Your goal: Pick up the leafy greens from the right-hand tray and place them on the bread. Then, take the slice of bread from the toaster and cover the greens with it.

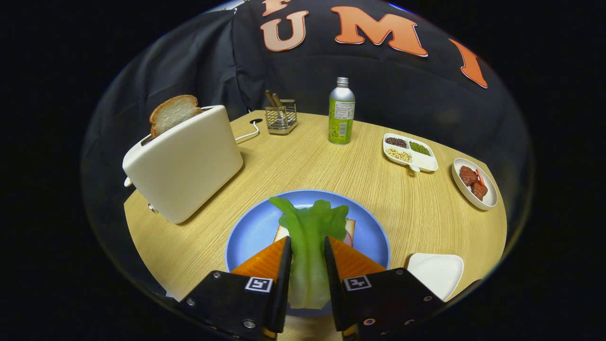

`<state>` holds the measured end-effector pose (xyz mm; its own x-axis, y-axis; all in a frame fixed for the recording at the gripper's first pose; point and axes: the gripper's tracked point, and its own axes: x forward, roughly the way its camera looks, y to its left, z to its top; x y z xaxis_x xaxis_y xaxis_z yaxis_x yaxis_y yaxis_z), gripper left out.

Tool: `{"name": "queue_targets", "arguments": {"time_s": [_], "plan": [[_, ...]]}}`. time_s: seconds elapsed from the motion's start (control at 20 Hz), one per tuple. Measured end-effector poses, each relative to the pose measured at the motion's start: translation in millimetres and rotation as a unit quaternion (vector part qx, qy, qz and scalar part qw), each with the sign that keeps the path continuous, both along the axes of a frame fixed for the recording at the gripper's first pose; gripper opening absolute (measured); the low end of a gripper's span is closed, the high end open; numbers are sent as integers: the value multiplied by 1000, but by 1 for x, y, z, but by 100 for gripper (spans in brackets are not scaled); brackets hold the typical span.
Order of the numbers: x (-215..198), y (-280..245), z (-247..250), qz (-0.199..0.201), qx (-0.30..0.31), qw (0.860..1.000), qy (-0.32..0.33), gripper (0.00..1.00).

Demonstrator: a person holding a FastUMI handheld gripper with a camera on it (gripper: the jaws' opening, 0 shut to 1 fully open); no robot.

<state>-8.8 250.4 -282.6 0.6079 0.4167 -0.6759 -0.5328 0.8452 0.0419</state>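
Pale-to-bright green leafy greens (310,237), plastic-looking, stalk clamped between gripper (307,248) fingers, frilly top reaching ahead over bread. Square white bread slice (350,226) flat on round blue plate (251,232), mostly covered by leaf, pink filling at edge. Browned toast slice (173,113) upright in slot of cream toaster (187,163), well apart from plate. White tray (438,270) beside plate.
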Motion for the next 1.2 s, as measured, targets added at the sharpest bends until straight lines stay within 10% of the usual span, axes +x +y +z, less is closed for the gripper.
{"name": "queue_targets", "arguments": {"time_s": [0.4,1.2], "plan": [[4,-6,14,-41,-1,999,-16,96],[32,78,127,-110,57,987,-106,98]]}}
